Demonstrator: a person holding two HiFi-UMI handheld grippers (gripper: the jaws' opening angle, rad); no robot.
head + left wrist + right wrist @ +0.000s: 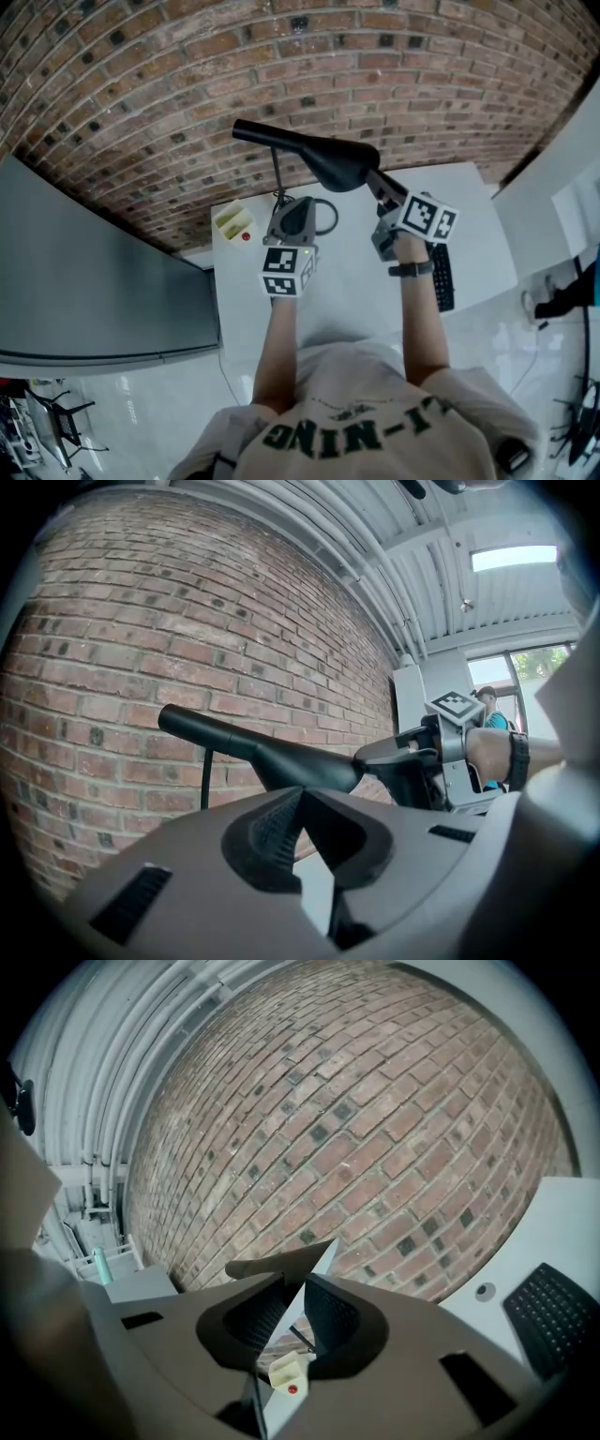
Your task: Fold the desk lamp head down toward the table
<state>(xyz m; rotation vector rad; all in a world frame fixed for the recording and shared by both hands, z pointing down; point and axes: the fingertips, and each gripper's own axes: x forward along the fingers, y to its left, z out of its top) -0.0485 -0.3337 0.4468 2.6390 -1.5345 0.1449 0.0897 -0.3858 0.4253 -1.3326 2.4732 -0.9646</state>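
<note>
Brick wall [187,75] stood behind white bench [469,216]. Black keyboard [442,277] lay at bench's right edge. Small cream box [233,223] with red dot [246,236] sat near bench's left rear corner. Grey panel [84,281] ran alongside, left of bench.

Bare counter [352,295] lies open nearest the person. The lamp head [323,157] bars the way above its back part, brick wall [281,56] close behind. A keyboard [442,278] takes the right edge, a small box [233,223] the left.
</note>
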